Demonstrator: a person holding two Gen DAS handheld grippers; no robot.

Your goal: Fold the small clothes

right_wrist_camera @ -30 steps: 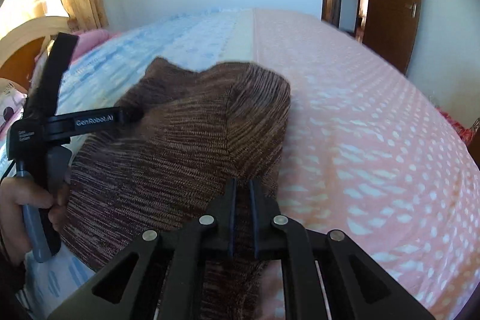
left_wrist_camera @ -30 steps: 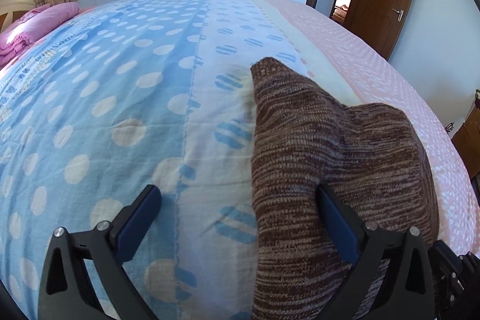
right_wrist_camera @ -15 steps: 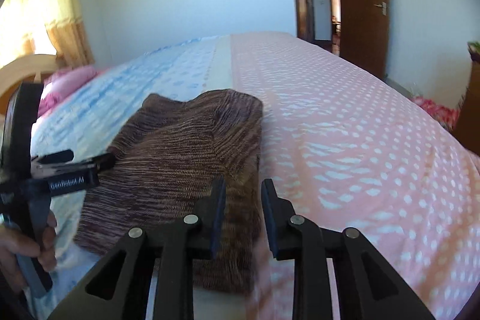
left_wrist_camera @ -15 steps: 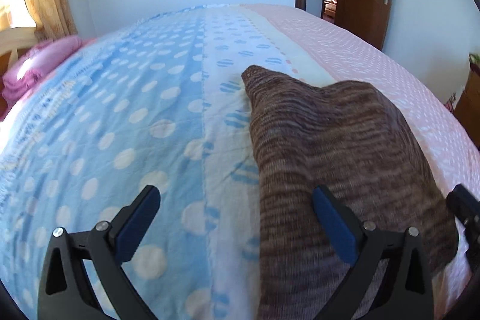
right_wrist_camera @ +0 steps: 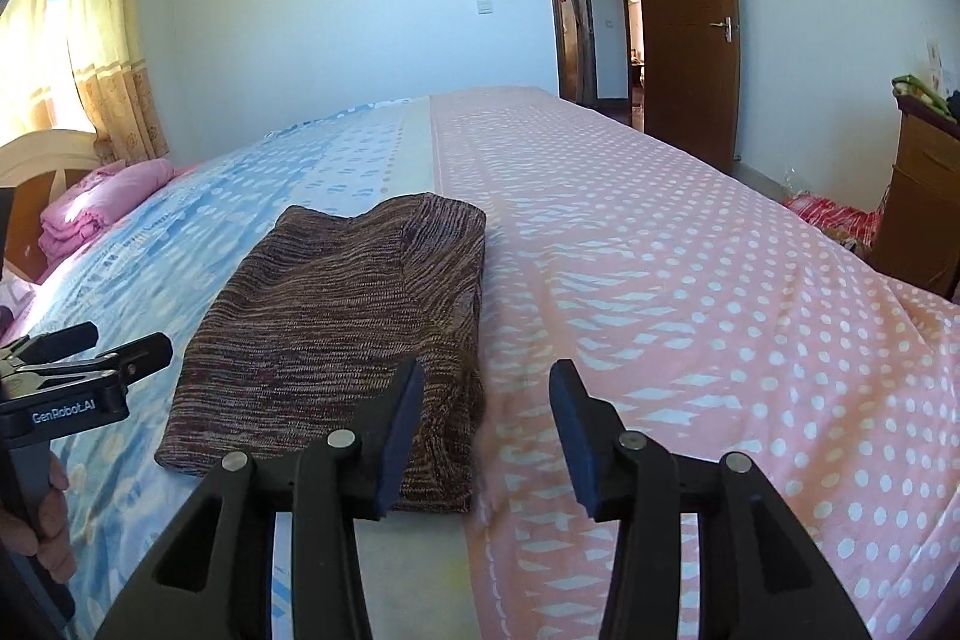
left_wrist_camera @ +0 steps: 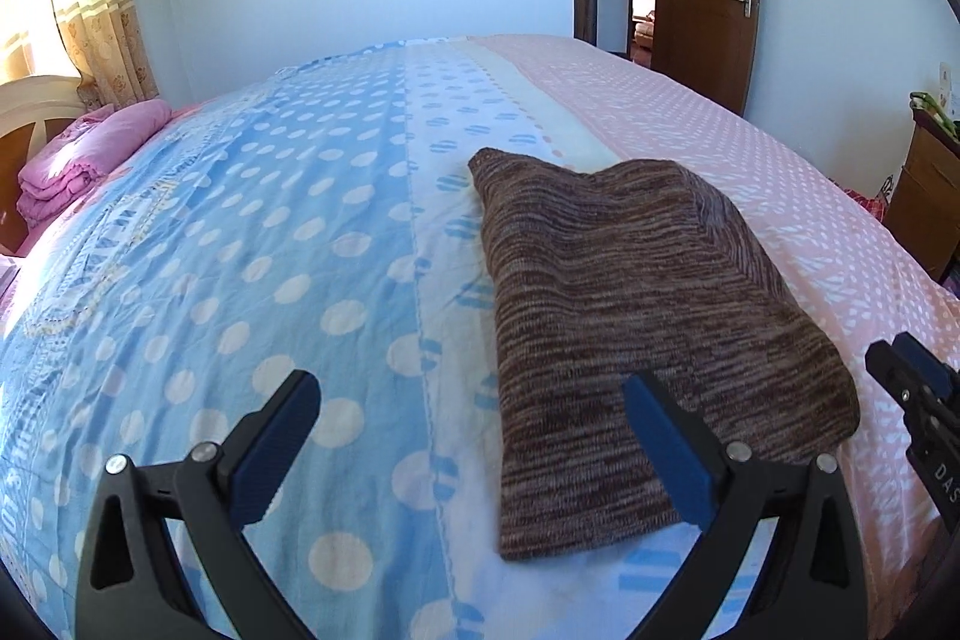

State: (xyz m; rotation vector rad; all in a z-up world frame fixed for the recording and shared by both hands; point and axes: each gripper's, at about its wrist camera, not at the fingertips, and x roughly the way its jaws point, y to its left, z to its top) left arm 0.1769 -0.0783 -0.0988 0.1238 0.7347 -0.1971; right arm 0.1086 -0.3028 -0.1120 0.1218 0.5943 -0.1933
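Folding looks just about done for this one. Our brown knit garment lies flat on the bed, folded into a neat block. It sits right on the pale stripe down the middle of the bed cover, with the blue dotted part on one side and the pink dotted part on the other.

Our left gripper has its jaws wide apart, and nothing is between them. One of its fingers shows in front of the garment's near edge, but it does not pinch it. Our right gripper has just been opening its jaws. Now they stand apart with nothing between them, and the garment's near corner lies just beside the inner finger.

We think we are at the letting-go step, with both grippers off the garment. Next, we guess, we look the block over. The far end of the garment is a bit bumpy, so we may need to pat it flat. After that we may need to find the next small piece of clothing. A pink folded pile sits far from the garment, near the headboard.
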